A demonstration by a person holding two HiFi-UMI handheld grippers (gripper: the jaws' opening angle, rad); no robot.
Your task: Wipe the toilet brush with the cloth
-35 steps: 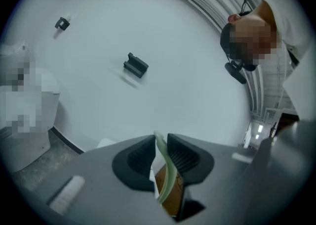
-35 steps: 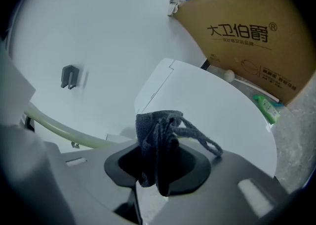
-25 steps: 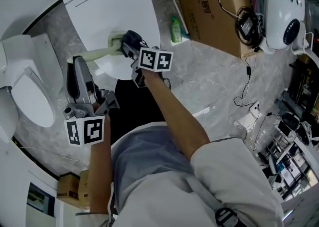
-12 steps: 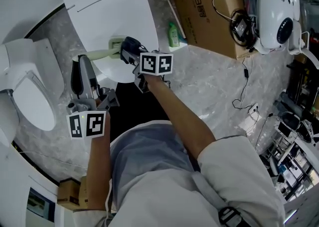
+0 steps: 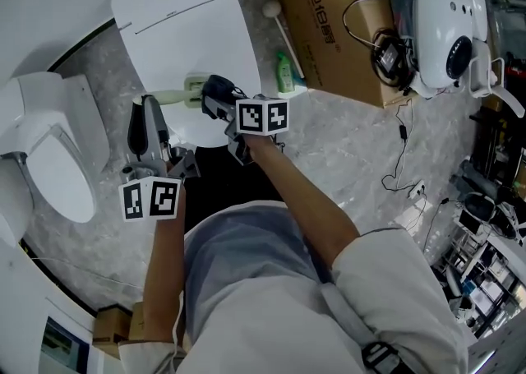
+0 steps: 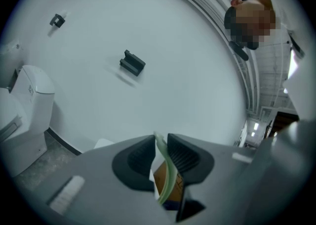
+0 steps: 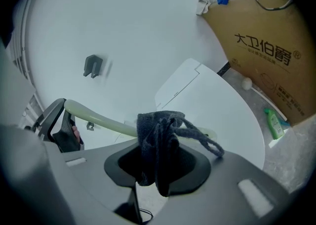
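Note:
The toilet brush's pale green handle (image 5: 177, 98) runs level between my grippers above a white toilet lid (image 5: 185, 27). My left gripper (image 5: 146, 109) is shut on one end of the handle, seen as a green strip (image 6: 163, 174) pinched between the jaws. My right gripper (image 5: 215, 94) is shut on a dark grey cloth (image 7: 157, 142), which presses against the handle (image 7: 101, 121) near its far end. A loose loop of cloth hangs to the right. In the right gripper view, the left gripper (image 7: 59, 126) shows at the handle's left end. The brush head is hidden.
A white toilet (image 5: 45, 159) stands at the left. A cardboard box (image 5: 329, 27) is at the back right, with a green bottle (image 5: 284, 72) and a white-tipped stick (image 5: 283, 19) beside it. A white device (image 5: 448, 27) and cables lie at the right.
The head view has shifted a little. The cloth in the right gripper now sits slightly nearer the left gripper along the handle. Both grips are unchanged.

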